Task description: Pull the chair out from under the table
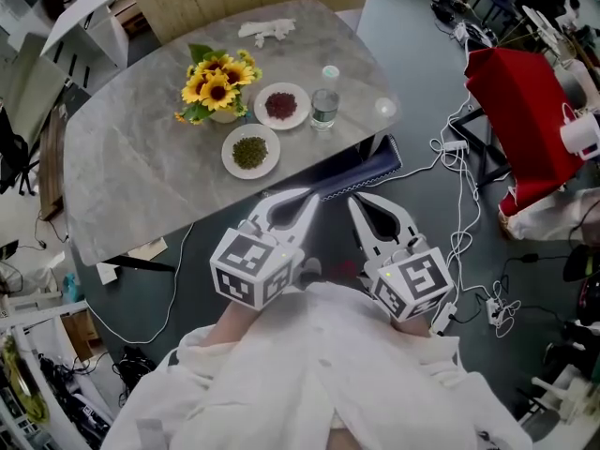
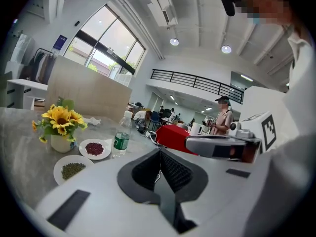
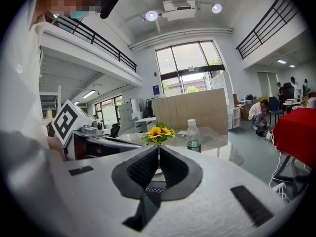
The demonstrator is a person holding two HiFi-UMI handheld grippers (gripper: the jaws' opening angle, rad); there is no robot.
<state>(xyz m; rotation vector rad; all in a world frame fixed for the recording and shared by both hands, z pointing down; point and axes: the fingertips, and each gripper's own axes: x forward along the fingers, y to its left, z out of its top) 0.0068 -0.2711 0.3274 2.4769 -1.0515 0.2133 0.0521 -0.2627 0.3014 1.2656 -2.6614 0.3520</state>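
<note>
The chair (image 1: 362, 171) is dark blue with a patterned edge, and only its near part shows from under the front edge of the grey marble table (image 1: 122, 176). My left gripper (image 1: 311, 199) is shut and empty, its tip just short of the chair's left part. Beside it my right gripper (image 1: 355, 202) is also shut and empty, its tip close to the chair's edge; contact cannot be told. In the left gripper view the jaws (image 2: 159, 152) meet with nothing between them. The right gripper view shows its jaws (image 3: 158, 149) likewise pressed together.
On the table stand a sunflower vase (image 1: 217, 86), a plate of green beans (image 1: 250, 151), a plate of red beans (image 1: 281, 105), a water bottle (image 1: 325, 102) and a tissue (image 1: 266, 30). A red-draped stand (image 1: 525, 111) and loose cables (image 1: 461, 216) lie to the right.
</note>
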